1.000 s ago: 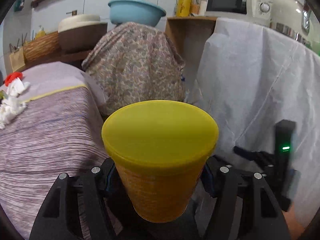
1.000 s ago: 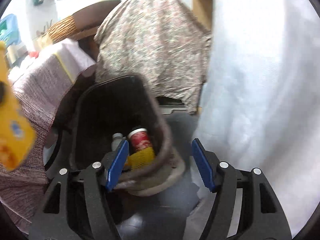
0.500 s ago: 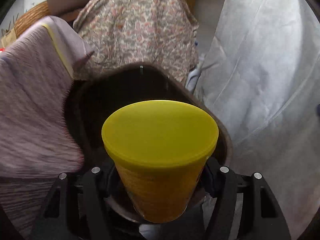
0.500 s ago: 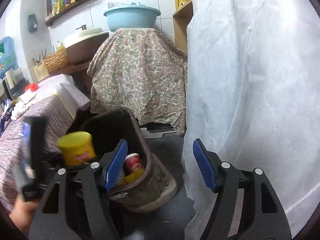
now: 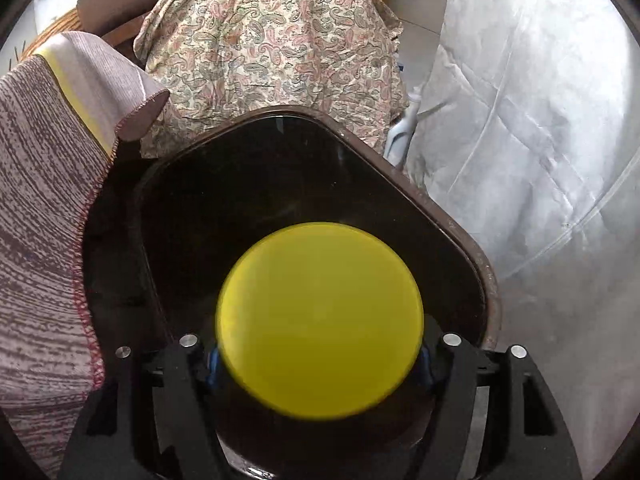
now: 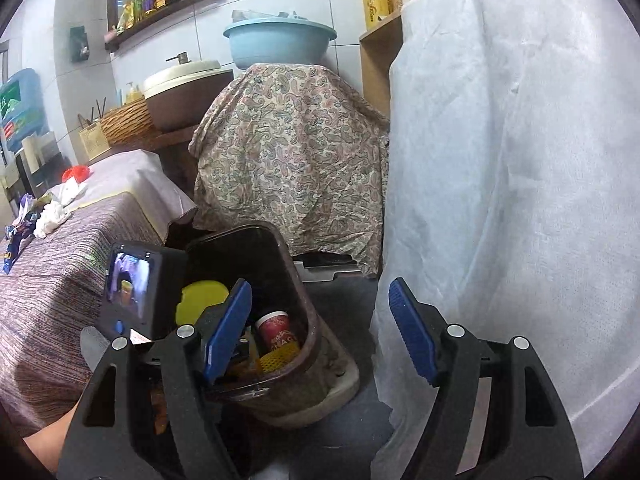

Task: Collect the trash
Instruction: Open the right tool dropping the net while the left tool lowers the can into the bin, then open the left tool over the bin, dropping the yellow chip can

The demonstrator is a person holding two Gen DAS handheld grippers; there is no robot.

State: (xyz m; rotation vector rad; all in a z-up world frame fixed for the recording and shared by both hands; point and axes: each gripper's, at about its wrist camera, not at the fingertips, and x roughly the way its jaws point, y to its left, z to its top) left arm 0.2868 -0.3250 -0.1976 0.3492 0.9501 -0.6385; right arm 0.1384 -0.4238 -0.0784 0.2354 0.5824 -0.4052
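Left gripper (image 5: 318,354) hangs over the mouth of the dark brown plastic trash bin (image 5: 452,224), fingers opening off the yellow lidded plastic cup (image 5: 320,320) to drop it in; right gripper (image 6: 320,328) waits near, spread, empty.

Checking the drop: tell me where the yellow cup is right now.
In the left wrist view the yellow cup sits low and central over the brown bin's dark mouth, between the opening jaws of the left gripper, with the striped cloth to its left.
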